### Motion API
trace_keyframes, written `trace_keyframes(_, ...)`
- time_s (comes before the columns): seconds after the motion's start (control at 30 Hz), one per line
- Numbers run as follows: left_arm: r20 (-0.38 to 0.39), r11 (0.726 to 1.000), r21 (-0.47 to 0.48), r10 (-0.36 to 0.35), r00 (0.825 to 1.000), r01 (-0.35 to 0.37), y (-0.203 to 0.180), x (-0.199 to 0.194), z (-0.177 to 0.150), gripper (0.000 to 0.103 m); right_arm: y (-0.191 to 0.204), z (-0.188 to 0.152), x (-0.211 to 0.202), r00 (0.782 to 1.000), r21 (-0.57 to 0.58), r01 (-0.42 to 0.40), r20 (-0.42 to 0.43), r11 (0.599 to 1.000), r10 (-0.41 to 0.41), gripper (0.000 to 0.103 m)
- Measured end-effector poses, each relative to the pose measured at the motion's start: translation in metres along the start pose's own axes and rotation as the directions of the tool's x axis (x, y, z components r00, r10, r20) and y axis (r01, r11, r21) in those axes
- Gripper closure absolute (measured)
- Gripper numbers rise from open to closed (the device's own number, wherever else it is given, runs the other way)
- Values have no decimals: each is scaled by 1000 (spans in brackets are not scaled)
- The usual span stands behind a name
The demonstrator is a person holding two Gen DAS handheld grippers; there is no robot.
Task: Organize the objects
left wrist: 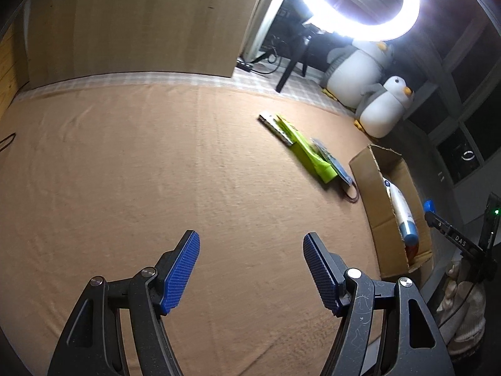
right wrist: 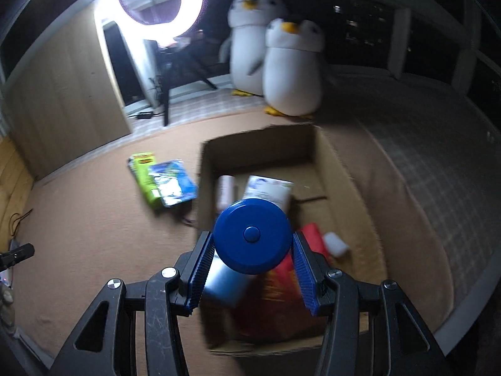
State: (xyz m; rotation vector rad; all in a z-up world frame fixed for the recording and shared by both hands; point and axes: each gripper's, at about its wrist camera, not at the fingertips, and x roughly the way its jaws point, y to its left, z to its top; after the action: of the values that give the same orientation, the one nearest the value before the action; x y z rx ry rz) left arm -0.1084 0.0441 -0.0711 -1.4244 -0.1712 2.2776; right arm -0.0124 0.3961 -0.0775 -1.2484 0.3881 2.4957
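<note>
Right gripper clamps a blue-capped bottle over the cardboard box — lower it into a free gap, probably beside the red packet, though blur hides the floor, then release. Left gripper hangs open, empty, over the tan blanket — green packet still outside.

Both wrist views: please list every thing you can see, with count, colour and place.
Open cardboard box: one, brown, on the tan blanket.
Blue-capped bottle: one, held above the box.
Red packet: one, inside the box.
White-labelled packs: some, inside the box.
Lime-green flat package: one, on the blanket beside the box.
Blue printed packet: one, partly on the green package.
Plush penguins: two, white-grey, behind the box.
Ring light: one, white, lit.
Left gripper: open, empty.
Right gripper: gripping the bottle.
</note>
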Motion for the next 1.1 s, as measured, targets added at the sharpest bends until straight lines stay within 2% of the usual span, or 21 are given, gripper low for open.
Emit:
trace_keyframes(0.27, -2, 999, 38, 1, 1000, 0, -25, 20, 20, 31, -16, 0, 4, 1000, 10, 22, -3, 1000, -22, 56)
trace_keyframes(0.37, 4, 999, 53, -3, 1000, 3, -34, 27, 30, 31, -18, 3, 3, 1000, 11, 19, 3, 1000, -19, 47)
trace_keyframes(0.6, 15, 997, 80, 20, 1000, -21, -50, 53, 61, 31, -18, 2, -4, 1000, 22, -11, 9, 1000, 11, 47)
trace_keyframes(0.83, -1, 994, 103, 43, 999, -43, -64, 98, 103, 31, -15, -6, -17, 998, 45, -62, -1, 997, 62, 46)
trace_keyframes(1.1, -11, 983, 157, 101, 995, -98, -92, 150, 147, 31, -7, -17, -29, 995, 38, -93, -13, 995, 94, 45)
